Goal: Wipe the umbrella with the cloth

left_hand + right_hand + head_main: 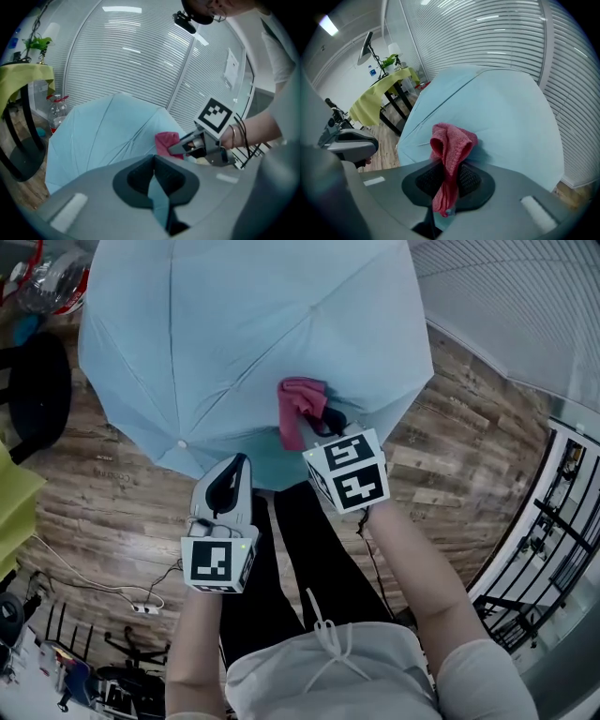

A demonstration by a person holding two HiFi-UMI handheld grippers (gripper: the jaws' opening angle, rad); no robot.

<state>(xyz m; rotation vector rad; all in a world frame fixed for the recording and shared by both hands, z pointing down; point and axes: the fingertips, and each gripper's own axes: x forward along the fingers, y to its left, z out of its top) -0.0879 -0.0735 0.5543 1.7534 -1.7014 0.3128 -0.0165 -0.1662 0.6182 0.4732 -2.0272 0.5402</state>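
- The umbrella (244,343) is open in front of the person above the wooden floor (112,512). Its pale blue canopy fills the upper part of the head view.
- The right gripper (323,430) is clamped on the pink cloth (300,411). In the right gripper view the cloth (451,143) bunches above the jaws and a tail hangs below them. The bunch is pressed against the canopy close to its near edge.
- The left gripper (231,482) sits at the canopy's rim, near the right one. Its own view shows the jaws closed on a strip of the pale blue fabric, so it appears to be steadying the umbrella.
- Likely stage: wiping is under way on the panel nearest the person, and most of the canopy lies beyond the cloth.
- First risk: the umbrella looks light and seems anchored mainly by the left pinch. A firm push with the cloth could roll or tip it away, or drag the fabric out of the left jaws.
- Second risk: the cloth is held by a narrow fold — friction on the canopy could tug it loose. It could also bunch aside, so that the hard jaw tips scrape the fabric instead.
- Third risk: pulling hard with the left pinch could strain the thin fabric, or a rib, at the rim.
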